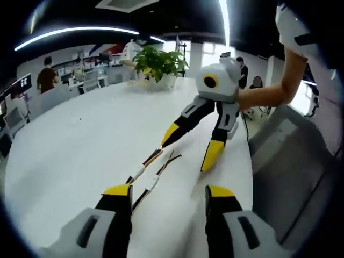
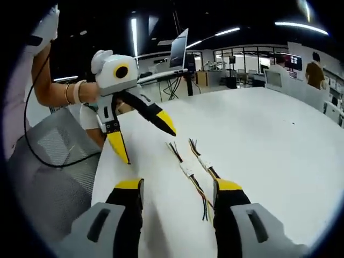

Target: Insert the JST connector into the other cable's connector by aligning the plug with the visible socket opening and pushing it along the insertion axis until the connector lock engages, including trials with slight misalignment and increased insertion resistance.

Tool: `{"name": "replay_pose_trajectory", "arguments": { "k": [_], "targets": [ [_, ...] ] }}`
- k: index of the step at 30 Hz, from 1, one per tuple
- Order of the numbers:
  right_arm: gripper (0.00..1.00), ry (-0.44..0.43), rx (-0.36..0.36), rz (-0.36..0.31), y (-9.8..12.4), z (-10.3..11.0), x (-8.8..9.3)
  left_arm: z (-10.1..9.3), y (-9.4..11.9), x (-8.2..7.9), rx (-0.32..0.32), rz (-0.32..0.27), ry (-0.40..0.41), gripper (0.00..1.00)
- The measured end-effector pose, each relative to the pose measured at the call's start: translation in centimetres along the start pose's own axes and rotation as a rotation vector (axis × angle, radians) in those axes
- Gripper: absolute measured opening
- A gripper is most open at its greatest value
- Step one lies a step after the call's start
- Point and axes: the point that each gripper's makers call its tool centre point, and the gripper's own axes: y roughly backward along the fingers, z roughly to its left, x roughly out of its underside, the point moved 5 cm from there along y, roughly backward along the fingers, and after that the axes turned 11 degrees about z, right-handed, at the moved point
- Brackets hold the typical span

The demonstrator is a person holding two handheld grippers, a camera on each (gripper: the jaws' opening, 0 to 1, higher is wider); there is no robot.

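White worktop (image 1: 80,145) lay broad and bare on my left; my left tool (image 1: 167,194) gaped wide, the two cables (image 1: 150,172) just ahead, untouched. My right tool (image 2: 177,188) gaped wide too, a chair (image 1: 293,161) beyond the worktop's edge.

White table (image 1: 80,145) open around my cables (image 1: 153,171); potted plant (image 1: 158,64) at far edge, chair (image 2: 48,161) beside table.

No legible text or labels anywhere, distant screens perhaps too blurred.
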Motion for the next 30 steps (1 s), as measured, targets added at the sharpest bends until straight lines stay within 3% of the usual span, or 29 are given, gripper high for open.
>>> {"name": "replay_pose_trajectory", "arguments": {
  "k": [5,10,13,16,19,30],
  "targets": [
    [0.64,-0.044,0.004,0.001,1.0,0.3,-0.4,-0.9,0.6,0.1,-0.067,0.003,-0.002,0.69],
    [0.75,-0.065,0.025,0.003,1.9,0.8,-0.6,-2.0,0.9,-0.3,-0.059,-0.014,0.032,0.76],
    [0.8,-0.119,0.049,0.017,2.6,0.8,-0.5,-2.4,0.6,0.2,-0.066,0.032,0.021,0.76],
    [0.85,-0.187,0.051,0.03,3.1,0.9,-0.4,-2.7,0.7,0.1,-0.082,0.033,0.025,0.77],
    [0.89,-0.21,0.053,0.033,3.6,1.2,-0.6,-3.1,1.0,-0.6,-0.085,-0.014,0.07,0.79],
    [0.89,-0.255,0.071,0.001,4.8,3.0,-1.1,-4.1,3.1,-1.4,-0.147,-0.074,0.112,0.78]
  ]
}}
